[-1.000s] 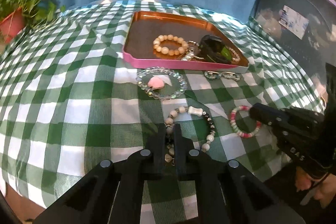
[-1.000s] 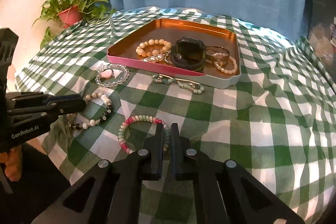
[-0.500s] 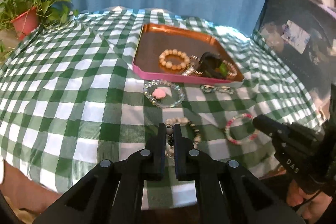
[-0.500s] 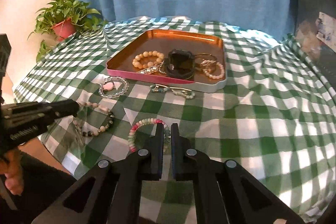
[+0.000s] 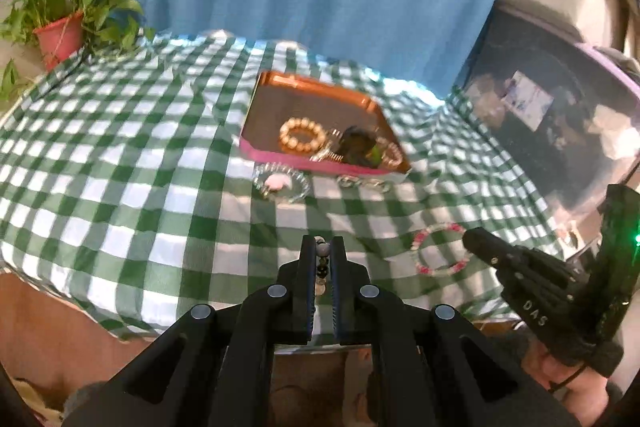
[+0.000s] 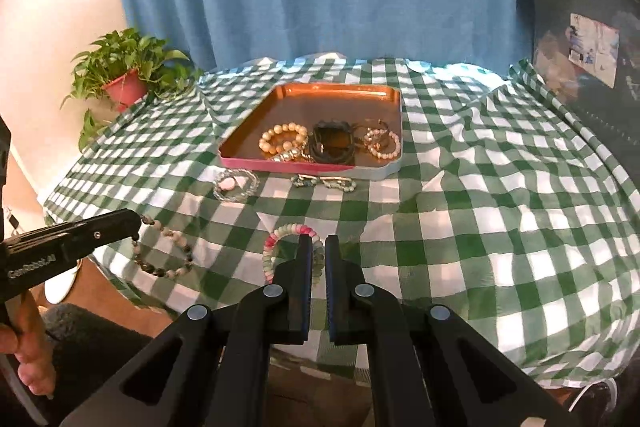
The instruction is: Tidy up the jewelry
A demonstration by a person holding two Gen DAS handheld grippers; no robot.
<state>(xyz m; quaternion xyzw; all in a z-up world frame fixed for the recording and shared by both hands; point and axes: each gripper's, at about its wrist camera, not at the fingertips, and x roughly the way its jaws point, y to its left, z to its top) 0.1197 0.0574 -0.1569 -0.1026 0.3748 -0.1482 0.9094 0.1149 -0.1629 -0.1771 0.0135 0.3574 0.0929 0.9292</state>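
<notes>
The string of white, grey and black stone beads [image 6: 162, 247] hangs pinched in the left tongs [image 6: 138, 223], held by a bead or two at its top while the rest of the loop dangles free over the near left edge of the surface. The pink, white and pale green beaded bracelet [image 6: 290, 247] is caught in the same thin way by the right tongs [image 6: 319, 247], its loop hanging off their tips. Both tongs are nearly closed, each gripping its own bracelet.

The likely trouble is a slip: round, smooth beads can roll out of so narrow a bite, and a quick swing would make either loop sway and drop onto the green and white checked cloth [image 6: 460, 227], or off its near edge to the floor.

The copper-floored metal tray with a pink front wall [image 6: 304, 95] lies farther away, its near right part already crowded with a cream bead bracelet [image 6: 282, 143] and a dark watch [image 6: 334, 147]. A loop released low could snag the tray wall or tangle with those pieces. The clear crystal bracelet with a pink charm [image 6: 236, 185] and a small green-beaded chain [image 6: 324, 182] lie just in front of the tray, where a dangling loop could drag them.
</notes>
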